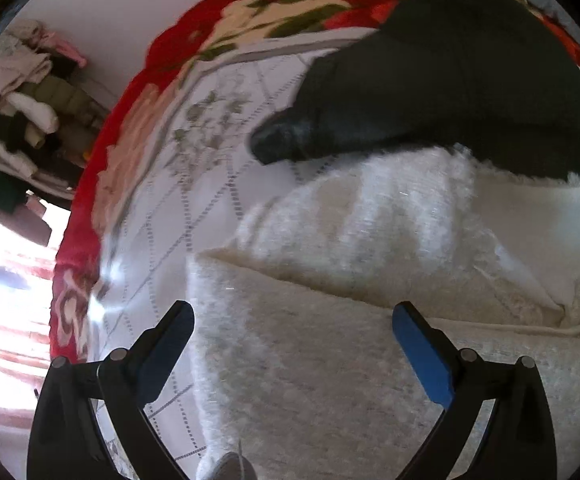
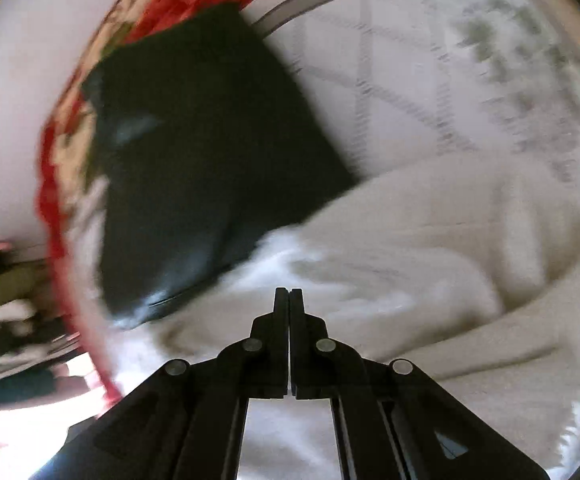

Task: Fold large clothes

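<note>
while white garment (image 1: 329,360) lies on bed (image 1: 218,128), no containers.

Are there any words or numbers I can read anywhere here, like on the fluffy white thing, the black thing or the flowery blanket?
None: no words, numbers or labels can be read in either view.
The fluffy white garment shows plain fabric only.
The black garment shows no print or tag.
The red flowery blanket and the white bedsheet carry patterns only, no letters.
The pile of clothes is too blurred to tell.
</note>
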`<state>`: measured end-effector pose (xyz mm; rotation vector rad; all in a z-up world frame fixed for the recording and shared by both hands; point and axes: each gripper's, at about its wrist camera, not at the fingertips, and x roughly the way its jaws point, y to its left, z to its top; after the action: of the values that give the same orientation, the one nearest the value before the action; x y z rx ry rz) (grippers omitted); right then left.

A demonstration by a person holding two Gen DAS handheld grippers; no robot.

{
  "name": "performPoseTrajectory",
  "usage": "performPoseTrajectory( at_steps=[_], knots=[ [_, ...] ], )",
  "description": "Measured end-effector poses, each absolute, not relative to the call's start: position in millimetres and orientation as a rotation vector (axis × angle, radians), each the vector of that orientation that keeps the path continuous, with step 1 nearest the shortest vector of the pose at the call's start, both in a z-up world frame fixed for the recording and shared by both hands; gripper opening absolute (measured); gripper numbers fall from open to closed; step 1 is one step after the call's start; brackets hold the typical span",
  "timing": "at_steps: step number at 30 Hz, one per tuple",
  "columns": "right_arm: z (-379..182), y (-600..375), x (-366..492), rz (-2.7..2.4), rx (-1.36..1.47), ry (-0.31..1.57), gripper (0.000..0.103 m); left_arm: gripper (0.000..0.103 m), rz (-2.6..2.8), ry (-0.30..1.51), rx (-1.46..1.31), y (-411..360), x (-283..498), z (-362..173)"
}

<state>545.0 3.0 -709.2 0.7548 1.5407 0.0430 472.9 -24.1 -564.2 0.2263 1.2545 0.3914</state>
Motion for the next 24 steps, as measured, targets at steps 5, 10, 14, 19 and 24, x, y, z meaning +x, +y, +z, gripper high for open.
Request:
performPoseTrajectory(
  at_steps=[5, 10, 14, 19, 24],
  knots=[
    [-724.7, 56.1, 539.8, 0.417, 0.642, 1.696, 0.034, 0.101, 0.463, 1.264, 0.170, -3.0, 468.8, -563.7],
    [-766.1, 107.0, 526.4, 0.522, 0.371, 1.847, 0.042, 0.102, 0.482, 1.296, 0.134, 10.6, 469.4, -572.5],
    [-782.1, 126.1, 525.0, 0.516, 0.369, 1.870, 0.042, 0.102, 0.477, 1.296, 0.139, 9.6, 466.9, -575.6],
    [-782.6, 141.4, 527.6, 0.533, 0.378, 1.823, 0.008, 0.102, 0.479, 1.305, 0.128, 10.5, 466.3, -576.0],
    [-750.3, 170.3, 524.3, 0.471, 0.216, 1.696, 0.006, 0.102, 0.468, 1.288, 0.131, 10.6, 465.3, -568.3]
  ],
)
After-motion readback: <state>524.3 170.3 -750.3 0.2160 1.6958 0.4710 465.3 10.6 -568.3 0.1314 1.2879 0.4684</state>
